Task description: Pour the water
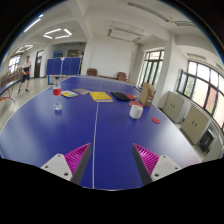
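My gripper (111, 150) is open and empty, its two magenta pads (78, 157) apart over the near part of a blue table-tennis table (60, 125). A white cup (136, 111) stands on the table well beyond the right finger. A small red object (155, 120), perhaps a lid, lies just to its right. A clear cup with a red top (57, 93) stands far off beyond the left finger. Nothing is between the fingers.
A yellow flat thing (100, 96) and a dark object (122, 96) lie at the table's far end, with a brown object (147, 95) beside them. Another blue table (65, 66) stands upright at the back. Windows (200, 85) line the right wall.
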Motion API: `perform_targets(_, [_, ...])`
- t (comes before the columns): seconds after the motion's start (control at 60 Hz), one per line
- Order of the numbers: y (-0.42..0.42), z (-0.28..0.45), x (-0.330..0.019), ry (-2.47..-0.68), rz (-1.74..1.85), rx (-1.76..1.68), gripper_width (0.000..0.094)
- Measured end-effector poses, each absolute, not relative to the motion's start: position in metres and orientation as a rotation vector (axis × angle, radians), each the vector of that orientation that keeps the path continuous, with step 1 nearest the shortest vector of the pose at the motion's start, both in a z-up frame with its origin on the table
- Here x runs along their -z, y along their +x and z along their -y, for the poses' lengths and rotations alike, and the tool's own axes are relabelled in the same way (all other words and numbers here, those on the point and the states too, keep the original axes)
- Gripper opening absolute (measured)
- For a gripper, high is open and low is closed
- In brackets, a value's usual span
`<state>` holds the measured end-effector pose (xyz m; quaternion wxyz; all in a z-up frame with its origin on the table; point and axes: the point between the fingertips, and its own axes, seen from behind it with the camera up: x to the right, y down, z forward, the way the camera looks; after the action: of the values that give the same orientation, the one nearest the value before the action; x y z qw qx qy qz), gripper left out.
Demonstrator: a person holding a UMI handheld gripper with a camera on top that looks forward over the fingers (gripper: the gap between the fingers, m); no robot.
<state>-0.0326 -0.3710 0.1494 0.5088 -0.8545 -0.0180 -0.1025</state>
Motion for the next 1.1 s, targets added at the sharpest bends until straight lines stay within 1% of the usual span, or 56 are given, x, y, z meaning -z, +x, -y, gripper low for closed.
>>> perform_targets(0.083, [-0.101,0.335,-0.117,-2.081,0.089,0.186,0.0855])
perform_targets(0.1, [-0.113,0.340,-0.122,-2.083,0.097,0.169,0.0855])
perform_targets(0.167, [-0.168,0.298,-0.109,-2.065,0.117,0.106,0.0853])
perform_targets(0.267, [-0.248,0.230,-0.105,-2.017,0.135,0.014,0.0854])
perform_targets(0.283, [-0.261,0.226,-0.110,-2.010,0.136,0.004,0.0849])
perform_targets(0.3, [-0.270,0.207,-0.103,-2.001,0.137,-0.004,0.0850])
perform_targets(0.333, [-0.293,0.190,-0.106,-1.988,0.139,-0.023,0.0851])
perform_targets(0.35, [-0.301,0.171,-0.100,-1.980,0.141,-0.029,0.0850])
perform_targets(0.367, [-0.313,0.166,-0.105,-1.975,0.141,-0.039,0.0854])
perform_targets(0.4, [-0.331,0.139,-0.104,-1.957,0.144,-0.051,0.0849])
perform_targets(0.567, [-0.385,0.017,-0.099,-1.887,0.109,-0.056,0.0848])
perform_targets(0.667, [-0.395,-0.036,-0.094,-1.862,0.093,-0.043,0.0851])
perform_targets(0.733, [-0.397,-0.061,-0.094,-1.840,0.088,-0.012,0.0824])
perform_targets(0.767, [-0.397,-0.070,-0.094,-1.831,0.090,0.001,0.0791])
perform_targets(0.817, [-0.398,-0.080,-0.094,-1.814,0.100,0.012,0.0710])
perform_targets(0.867, [-0.395,-0.088,-0.092,-1.801,0.107,0.027,0.0551])
perform_targets(0.883, [-0.392,-0.089,-0.092,-1.795,0.107,0.035,0.0511])
perform_targets(0.917, [-0.391,-0.089,-0.094,-1.781,0.109,0.035,0.0511])
perform_targets(1.05, [-0.395,-0.088,-0.094,-1.759,0.123,-0.015,0.0373])
perform_targets(1.1, [-0.400,-0.089,-0.095,-1.761,0.123,-0.059,0.0352])
